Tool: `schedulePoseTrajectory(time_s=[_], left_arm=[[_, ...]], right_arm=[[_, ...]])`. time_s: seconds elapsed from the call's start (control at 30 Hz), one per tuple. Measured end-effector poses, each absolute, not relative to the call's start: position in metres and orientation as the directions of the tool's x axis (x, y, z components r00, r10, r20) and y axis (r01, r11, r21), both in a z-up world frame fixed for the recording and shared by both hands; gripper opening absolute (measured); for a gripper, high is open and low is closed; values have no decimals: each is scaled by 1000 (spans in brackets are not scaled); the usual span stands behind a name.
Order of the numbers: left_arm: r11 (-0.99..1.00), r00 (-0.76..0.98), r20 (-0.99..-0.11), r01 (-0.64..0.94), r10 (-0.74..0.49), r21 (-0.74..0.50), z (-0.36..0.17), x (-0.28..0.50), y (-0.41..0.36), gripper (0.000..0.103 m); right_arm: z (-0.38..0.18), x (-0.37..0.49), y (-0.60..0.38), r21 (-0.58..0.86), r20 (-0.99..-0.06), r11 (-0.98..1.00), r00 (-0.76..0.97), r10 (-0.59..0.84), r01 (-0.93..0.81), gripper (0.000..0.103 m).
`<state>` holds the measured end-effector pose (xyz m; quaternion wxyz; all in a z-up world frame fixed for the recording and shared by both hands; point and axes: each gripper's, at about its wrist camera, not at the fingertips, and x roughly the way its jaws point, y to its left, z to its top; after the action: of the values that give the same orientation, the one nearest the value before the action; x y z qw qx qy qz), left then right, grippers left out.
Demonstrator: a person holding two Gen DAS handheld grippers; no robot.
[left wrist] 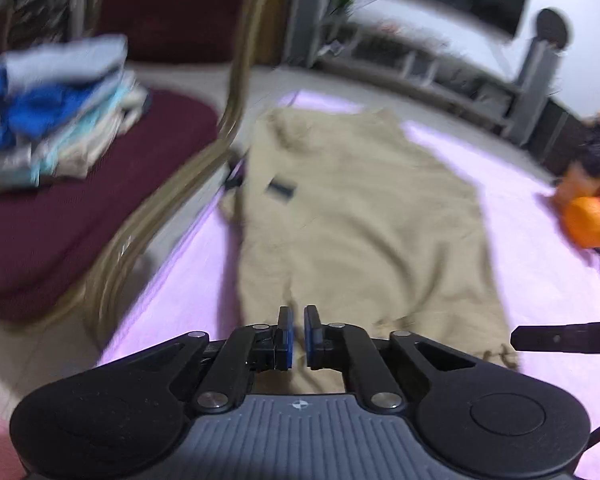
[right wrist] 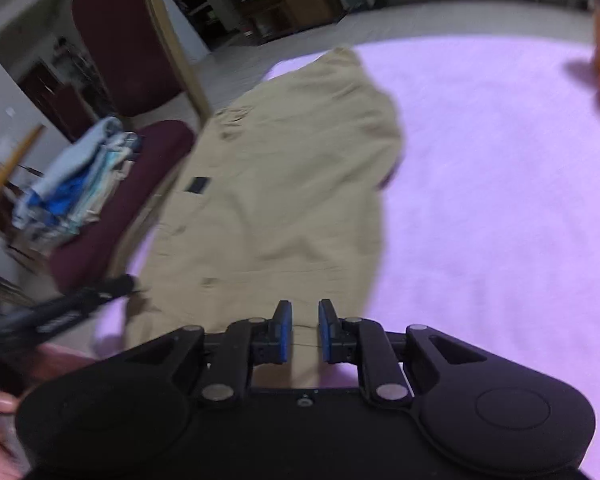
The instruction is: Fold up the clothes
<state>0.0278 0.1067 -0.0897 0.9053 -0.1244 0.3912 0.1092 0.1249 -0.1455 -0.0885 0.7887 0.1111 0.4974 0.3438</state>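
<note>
A beige garment with a small dark label lies spread flat on a pink-covered surface; it also shows in the right wrist view. My left gripper hovers over the garment's near hem, its jaws a narrow gap apart and holding nothing. My right gripper hovers over the near edge of the garment, its jaws slightly apart and holding nothing. The right gripper's tip pokes into the left wrist view. The left gripper shows at the left of the right wrist view. Both views are motion-blurred.
A maroon cushioned chair stands to the left with a stack of folded clothes on its seat. Orange items lie at the right edge of the pink surface. Shelving and a TV stand behind.
</note>
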Motion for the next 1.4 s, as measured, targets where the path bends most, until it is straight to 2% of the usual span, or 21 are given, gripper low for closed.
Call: schedulePoseTrajectory(time_s=[0.13, 0.23, 0.27, 0.3, 0.37, 0.43, 0.5, 0.6, 0.63, 0.7, 0.77, 0.87, 0.97, 1.07, 1.13, 1.2, 1.37, 1.4], left_arm=[[946, 592, -796, -312, 127, -82, -111, 46, 106, 3], [954, 589, -793, -298, 155, -35, -112, 44, 100, 4], [955, 588, -792, -296, 164, -21, -112, 42, 100, 5], [956, 587, -791, -293, 173, -8, -112, 41, 99, 8], [955, 586, -789, -298, 185, 2, -112, 36, 101, 12], [942, 614, -765, -334, 195, -28, -105, 28, 108, 7], [931, 673, -709, -360, 212, -63, -91, 24, 112, 6], [945, 740, -649, -314, 180, -96, -72, 39, 107, 6], [955, 749, -644, -280, 153, -99, -69, 49, 102, 6], [972, 750, -650, -224, 126, -70, -70, 74, 86, 6], [979, 738, -667, -194, 100, -68, -80, 100, 74, 6], [983, 687, -726, -106, -35, -148, -109, 138, 66, 3], [990, 696, -717, -73, -37, -123, -125, 150, 59, 4], [988, 702, -711, -74, -47, -139, -126, 150, 60, 4], [986, 707, -706, -74, -55, -151, -127, 149, 62, 4], [984, 711, -700, -74, -63, -163, -127, 147, 63, 4], [982, 716, -694, -75, -69, -176, -127, 145, 65, 5], [982, 715, -696, -76, -67, -172, -127, 146, 65, 5]], right_arm=[[-119, 142, -112, 678, -623, 628, 154, 767, -382, 16], [-140, 153, -101, 753, -572, 571, 105, 814, -325, 18], [-147, 156, -100, 754, -573, 575, 108, 812, -317, 14], [-152, 160, -105, 742, -580, 590, 136, 803, -318, 0], [-158, 171, -125, 725, -585, 629, 229, 778, -281, 0], [-155, 181, -156, 709, -598, 686, 374, 709, -166, 0], [-143, 185, -180, 630, -647, 773, 503, 574, -72, 5], [-130, 190, -199, 643, -618, 764, 556, 556, -51, 5], [-127, 192, -200, 671, -594, 739, 552, 586, -62, 6], [-123, 198, -191, 716, -554, 689, 509, 659, -113, 14], [-120, 203, -174, 733, -531, 658, 458, 713, -174, 16], [-120, 210, -141, 716, -535, 653, 405, 741, -247, 16], [-126, 220, -121, 727, -536, 627, 341, 773, -278, 16], [-140, 230, -103, 806, -475, 528, 241, 846, -268, 17], [-151, 232, -94, 815, -475, 518, 215, 854, -260, 23], [-159, 235, -93, 776, -522, 579, 260, 813, -250, 0], [-166, 256, -169, 797, -484, 601, 531, 695, -61, 0], [-164, 257, -186, 784, -508, 621, 574, 643, -1, 0]])
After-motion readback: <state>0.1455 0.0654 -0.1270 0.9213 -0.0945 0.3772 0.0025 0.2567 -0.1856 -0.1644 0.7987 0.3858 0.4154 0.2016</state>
